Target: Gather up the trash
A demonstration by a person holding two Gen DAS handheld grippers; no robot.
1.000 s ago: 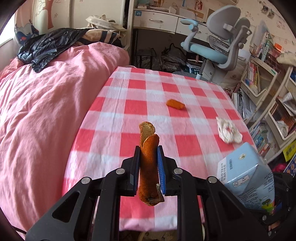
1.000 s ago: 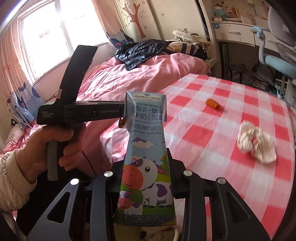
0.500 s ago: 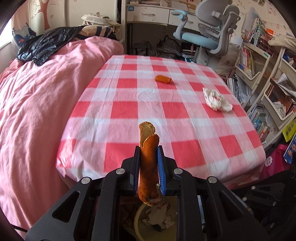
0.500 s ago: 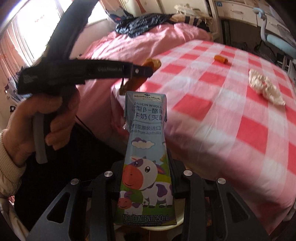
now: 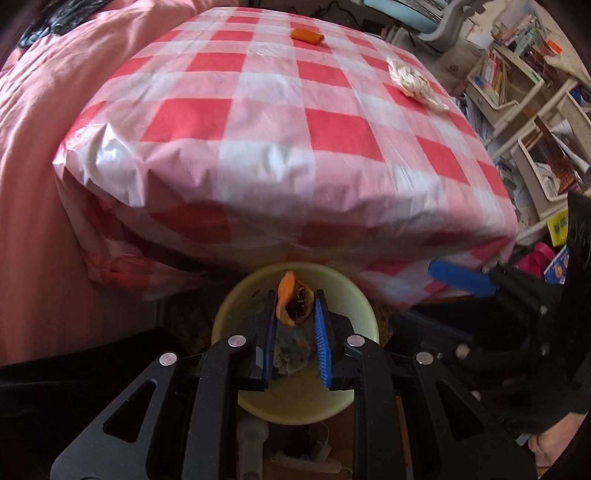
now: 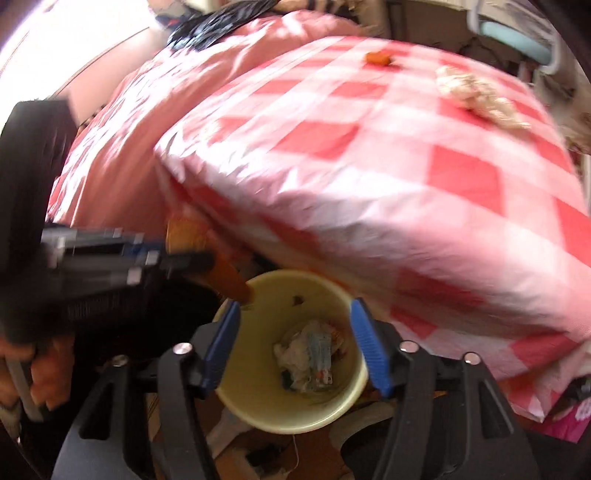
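Two grippers hang over the pale yellow trash bin (image 6: pixel 295 413), which stands on the floor just below the near edge of the counter (image 5: pixel 295 122). The left gripper (image 5: pixel 295 325) has its fingers clenched on an orange peel (image 5: pixel 291 302). In the right wrist view the peel (image 6: pixel 231 280) is an elongated strip whose long axis slants down toward the bin, its lower end touching or just above the bin's rim. The right gripper (image 6: pixel 295 354) is opening, its blue pads spread to either side of the bin's mouth with nothing between them.

Inside the bin lies crumpled white paper mixed with a flattened carton (image 6: pixel 314 354) at the bottom; its details are blurred.

Beyond the bin, the counter wears a red-and-white checked cloth that drapes over its edge. On it, far from the bin, lie a small orange scrap (image 5: pixel 306 35) and a crumpled tissue (image 5: pixel 413 83), well apart from each other. Left of the counter is a bed with a pink cover (image 5: pixel 40 122); to the right are shelves (image 5: pixel 524 96) crowded with books.
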